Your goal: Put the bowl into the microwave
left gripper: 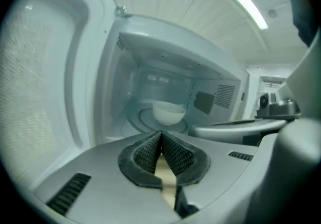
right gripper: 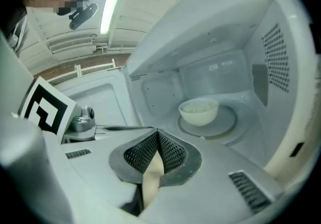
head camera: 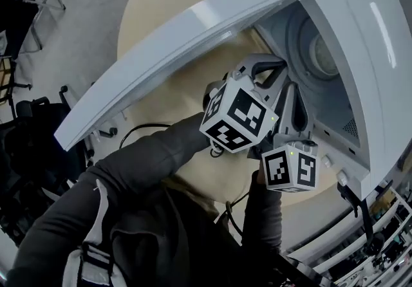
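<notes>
A white bowl [right gripper: 199,111] with pale food in it sits on the round turntable [right gripper: 225,123] inside the open white microwave [head camera: 360,54]. The left gripper view shows the same bowl [left gripper: 168,113] deep in the cavity. My left gripper [left gripper: 161,135] is shut with nothing between its pads, in front of the microwave's mouth. My right gripper [right gripper: 157,133] is shut and empty too, beside the left one and short of the bowl. From the head view both grippers show mostly as marker cubes [head camera: 235,118] close together at the opening, and the bowl is hidden.
The microwave door [head camera: 180,41] stands swung open to the left, above a round beige table [head camera: 187,105]. A cable [head camera: 138,130] lies on the table near my sleeve. Chairs [head camera: 26,118] stand on the floor at the left.
</notes>
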